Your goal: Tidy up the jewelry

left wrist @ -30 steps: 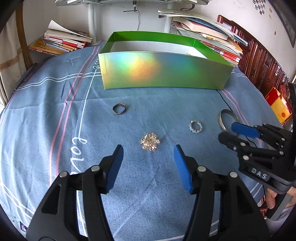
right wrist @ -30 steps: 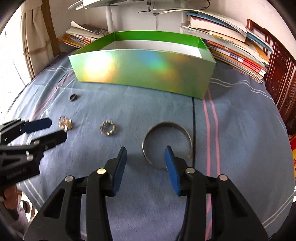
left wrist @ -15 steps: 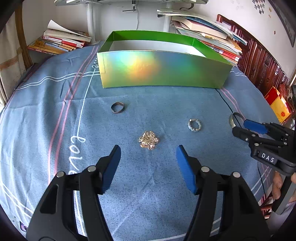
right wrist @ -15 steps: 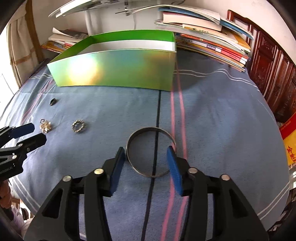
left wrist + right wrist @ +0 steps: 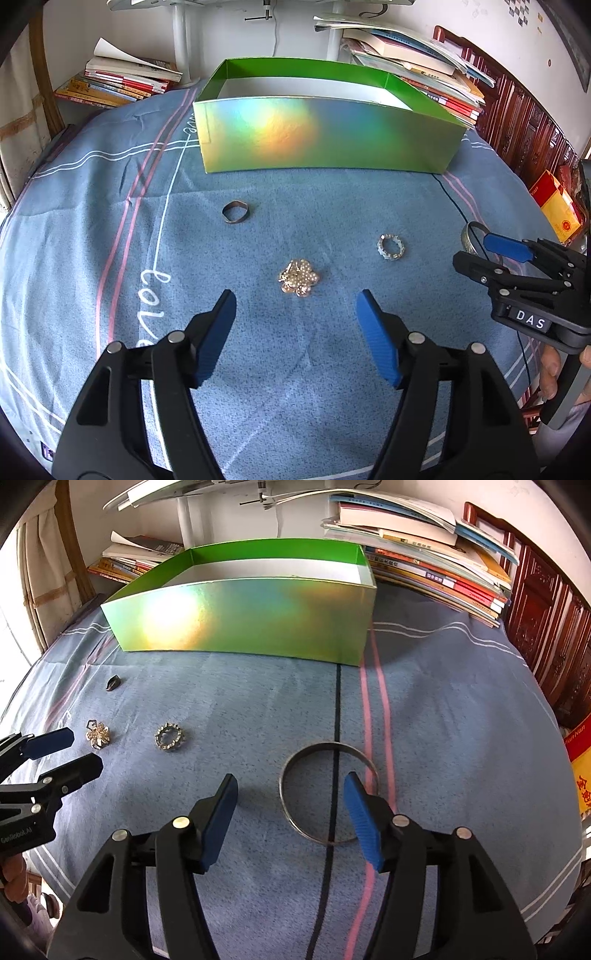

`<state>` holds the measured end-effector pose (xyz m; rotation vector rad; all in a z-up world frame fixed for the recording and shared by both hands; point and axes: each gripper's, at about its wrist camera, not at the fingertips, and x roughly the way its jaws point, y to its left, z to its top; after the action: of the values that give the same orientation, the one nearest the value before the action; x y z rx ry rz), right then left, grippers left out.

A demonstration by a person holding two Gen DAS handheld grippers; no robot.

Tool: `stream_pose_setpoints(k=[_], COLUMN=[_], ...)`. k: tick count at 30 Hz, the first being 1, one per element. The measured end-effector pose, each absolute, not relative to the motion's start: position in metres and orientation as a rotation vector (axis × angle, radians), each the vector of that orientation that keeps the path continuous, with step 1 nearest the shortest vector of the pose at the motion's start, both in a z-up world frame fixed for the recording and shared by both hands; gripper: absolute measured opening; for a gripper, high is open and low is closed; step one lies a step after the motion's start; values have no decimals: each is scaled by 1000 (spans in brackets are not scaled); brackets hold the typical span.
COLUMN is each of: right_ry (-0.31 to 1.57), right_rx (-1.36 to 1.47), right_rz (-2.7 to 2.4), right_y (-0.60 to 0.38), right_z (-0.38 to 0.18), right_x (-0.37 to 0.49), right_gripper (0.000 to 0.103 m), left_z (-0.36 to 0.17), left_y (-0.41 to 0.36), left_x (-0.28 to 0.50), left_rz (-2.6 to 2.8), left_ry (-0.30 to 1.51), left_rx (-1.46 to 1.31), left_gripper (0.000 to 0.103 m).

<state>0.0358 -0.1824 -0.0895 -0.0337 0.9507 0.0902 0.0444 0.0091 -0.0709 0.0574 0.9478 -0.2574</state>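
A gold flower brooch [image 5: 298, 281] lies on the blue cloth just ahead of my open, empty left gripper [image 5: 295, 332]. A wavy dark ring [image 5: 236, 213] lies farther left and a beaded ring [image 5: 390, 248] to the right. A silver bangle [image 5: 329, 794] lies flat just ahead of my open right gripper [image 5: 291, 812], offset right so the right fingertip [image 5: 360, 812] overlaps its near right rim. The brooch [image 5: 98, 734], beaded ring [image 5: 169, 737] and dark ring [image 5: 113, 683] also show in the right wrist view. An open shiny green box [image 5: 325, 136] stands behind.
Stacks of books [image 5: 122, 83] lie behind the box on the left and on the right [image 5: 436, 565]. A white lamp post [image 5: 181, 40] stands at the back. A carved wooden cabinet [image 5: 546, 620] and a red-yellow pack [image 5: 557, 210] are at the right edge.
My right gripper has swung back left and opened wider, so the bangle now sits to its right. My left gripper has opened a little wider and barely moved.
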Motion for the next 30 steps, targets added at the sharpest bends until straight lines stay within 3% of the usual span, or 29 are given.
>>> stream_pose_setpoints(k=[6, 11, 14, 25, 30], right_ry=[934, 930, 931, 941, 937], right_rx=[-67, -82, -89, -56, -27], right_rz=[102, 166, 184, 205, 186], right_y=[-173, -163, -160, -168, -177], right_z=[-89, -88, -87, -86, -86], right_x=[41, 40, 38, 22, 19], right_gripper=[57, 20, 12, 11, 22], left_z=[-72, -72, -72, -74, -72], left_y=[8, 8, 8, 12, 9], left_x=[44, 44, 44, 46, 47], left_rz=[-258, -257, -258, -248, -242], left_ry=[952, 953, 952, 962, 959], left_rx=[58, 58, 59, 50, 60], left_gripper=[69, 69, 69, 70, 71])
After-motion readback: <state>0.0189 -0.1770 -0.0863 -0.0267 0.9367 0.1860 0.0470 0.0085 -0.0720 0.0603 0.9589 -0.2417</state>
